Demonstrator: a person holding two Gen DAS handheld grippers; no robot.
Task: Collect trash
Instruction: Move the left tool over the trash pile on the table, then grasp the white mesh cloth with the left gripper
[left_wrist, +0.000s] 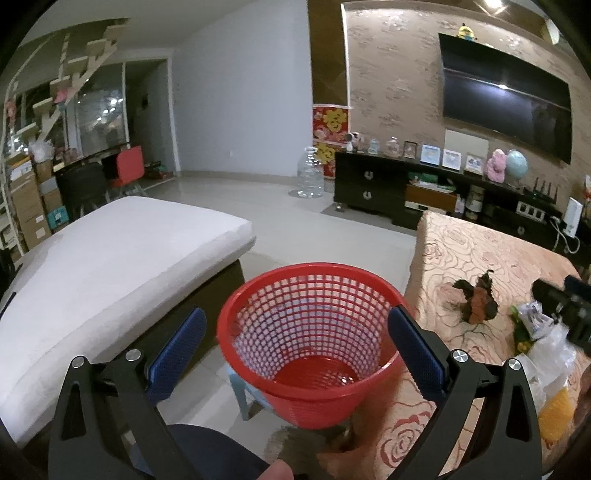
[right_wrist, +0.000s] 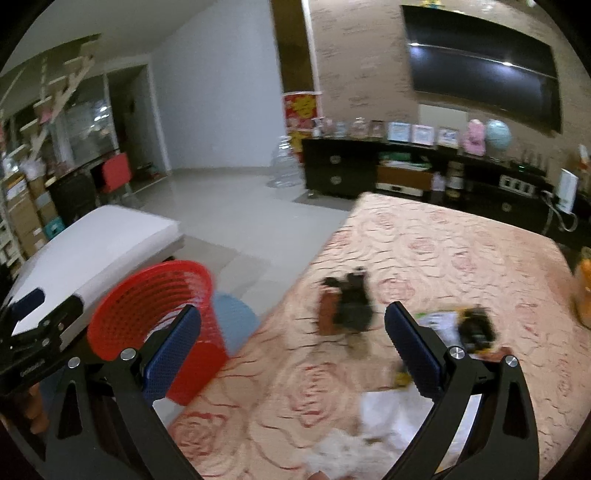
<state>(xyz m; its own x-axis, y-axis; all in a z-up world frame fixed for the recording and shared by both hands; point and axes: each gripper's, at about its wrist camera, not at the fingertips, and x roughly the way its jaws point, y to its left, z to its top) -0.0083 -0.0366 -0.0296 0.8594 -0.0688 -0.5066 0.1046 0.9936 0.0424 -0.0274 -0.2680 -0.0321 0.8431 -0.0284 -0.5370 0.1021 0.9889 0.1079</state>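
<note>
A red poster (left_wrist: 330, 123) on the far wall bears a large gold Chinese character, 福; no other writing is legible.

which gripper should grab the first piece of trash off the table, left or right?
Right, probably. The right gripper is open over the table, facing the dark crumpled trash. The left gripper is open around the red basket, beside the table.
</note>
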